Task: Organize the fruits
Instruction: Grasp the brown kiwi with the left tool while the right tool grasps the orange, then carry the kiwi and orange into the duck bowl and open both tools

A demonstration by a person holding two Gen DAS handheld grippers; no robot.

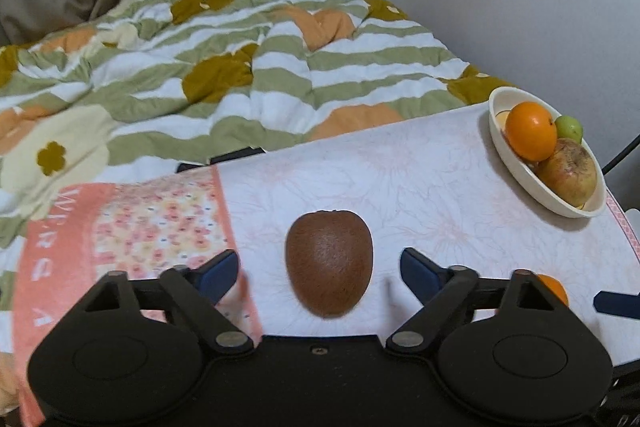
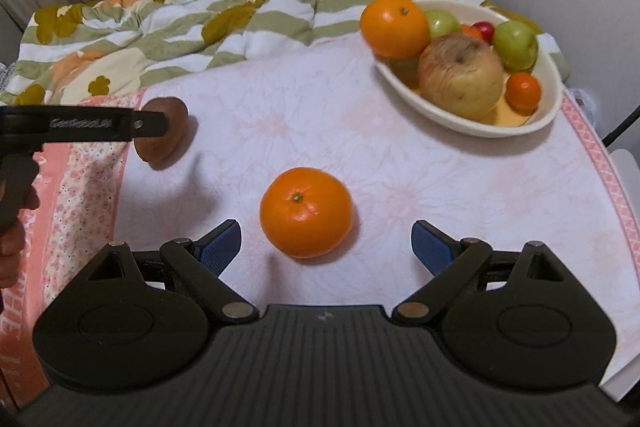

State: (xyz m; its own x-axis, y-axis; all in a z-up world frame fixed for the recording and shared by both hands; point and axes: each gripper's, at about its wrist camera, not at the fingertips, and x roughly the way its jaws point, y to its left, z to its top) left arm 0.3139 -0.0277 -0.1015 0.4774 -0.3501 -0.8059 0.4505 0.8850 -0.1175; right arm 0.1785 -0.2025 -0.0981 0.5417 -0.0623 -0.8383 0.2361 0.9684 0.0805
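A brown kiwi point(image 1: 329, 263) lies on the white floral cloth between the wide-open fingers of my left gripper point(image 1: 320, 273); it also shows in the right wrist view point(image 2: 168, 135), partly behind the left gripper's arm. A loose orange point(image 2: 306, 211) lies just ahead of my open right gripper point(image 2: 325, 245), between its blue pads; a sliver of it shows in the left wrist view point(image 1: 554, 289). A cream oval bowl point(image 2: 548, 111) at the back right holds an orange point(image 2: 394, 26), a large apple point(image 2: 460, 75), green fruits and small red and orange ones. The bowl shows in the left wrist view too point(image 1: 516, 163).
A pink patterned towel point(image 1: 120, 227) lies on the table's left side. A striped green and white quilt point(image 1: 240, 59) covers the bed behind the table. The table's right edge point(image 2: 600, 155) curves close to the bowl. A wall and curtain stand behind.
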